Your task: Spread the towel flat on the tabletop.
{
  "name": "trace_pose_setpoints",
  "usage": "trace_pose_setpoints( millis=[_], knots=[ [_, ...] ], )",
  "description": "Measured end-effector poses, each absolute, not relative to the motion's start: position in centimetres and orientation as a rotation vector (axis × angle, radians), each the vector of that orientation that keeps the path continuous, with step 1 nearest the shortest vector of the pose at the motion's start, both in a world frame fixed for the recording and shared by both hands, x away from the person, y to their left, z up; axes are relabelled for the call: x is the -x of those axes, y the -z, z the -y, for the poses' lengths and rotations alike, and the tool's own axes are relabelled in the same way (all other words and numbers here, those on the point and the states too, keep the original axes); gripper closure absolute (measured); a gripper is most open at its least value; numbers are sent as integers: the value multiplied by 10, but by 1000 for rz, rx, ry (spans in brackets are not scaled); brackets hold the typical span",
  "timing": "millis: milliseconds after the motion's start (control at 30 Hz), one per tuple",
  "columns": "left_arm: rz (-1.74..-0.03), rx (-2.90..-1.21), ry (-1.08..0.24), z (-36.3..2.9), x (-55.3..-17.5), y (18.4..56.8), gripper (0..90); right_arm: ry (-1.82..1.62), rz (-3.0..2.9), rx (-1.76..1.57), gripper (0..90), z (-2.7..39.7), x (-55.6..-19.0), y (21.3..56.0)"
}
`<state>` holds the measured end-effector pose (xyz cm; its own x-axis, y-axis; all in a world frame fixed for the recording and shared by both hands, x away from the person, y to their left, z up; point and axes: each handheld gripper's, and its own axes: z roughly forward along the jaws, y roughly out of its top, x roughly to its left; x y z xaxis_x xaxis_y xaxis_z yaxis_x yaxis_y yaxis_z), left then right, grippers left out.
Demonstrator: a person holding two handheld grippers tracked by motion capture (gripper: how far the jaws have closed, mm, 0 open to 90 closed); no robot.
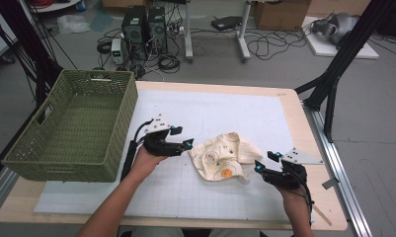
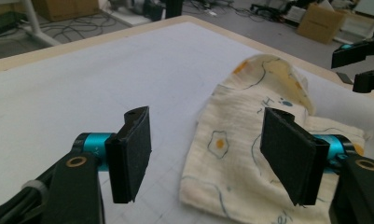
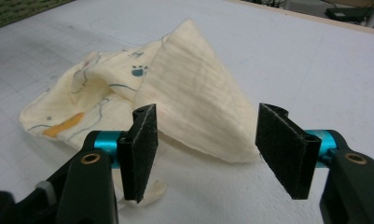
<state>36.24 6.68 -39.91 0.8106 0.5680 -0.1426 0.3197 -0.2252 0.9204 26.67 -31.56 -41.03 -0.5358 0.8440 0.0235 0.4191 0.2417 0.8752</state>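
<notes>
A crumpled cream cloth (image 1: 225, 155) printed with small coloured figures lies on the white mat near the table's middle. My left gripper (image 1: 182, 137) sits at the cloth's left edge, jaws open. In the left gripper view, the left gripper (image 2: 208, 149) hovers over the cloth (image 2: 250, 93) with the pads apart and not touching it. My right gripper (image 1: 265, 161) is just right of the cloth, also open. In the right gripper view, the right gripper (image 3: 205, 149) faces a folded corner of the cloth (image 3: 189, 93), which lies ahead between the spread pads, untouched.
A green woven basket (image 1: 119, 128) stands at the table's left, close behind my left hand. The white gridded mat (image 1: 225, 106) covers most of the wooden table. Beyond the table are cables, computer towers and a black frame leg at the right.
</notes>
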Motion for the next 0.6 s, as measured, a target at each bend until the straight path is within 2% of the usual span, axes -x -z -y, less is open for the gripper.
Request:
trace_pose_setpoints(
  millis=[600],
  knots=[
    [-609, -2021, -112, 40, -419, 411, 322, -1231, -2028, -1228, 357, 331, -267, 417]
  ],
)
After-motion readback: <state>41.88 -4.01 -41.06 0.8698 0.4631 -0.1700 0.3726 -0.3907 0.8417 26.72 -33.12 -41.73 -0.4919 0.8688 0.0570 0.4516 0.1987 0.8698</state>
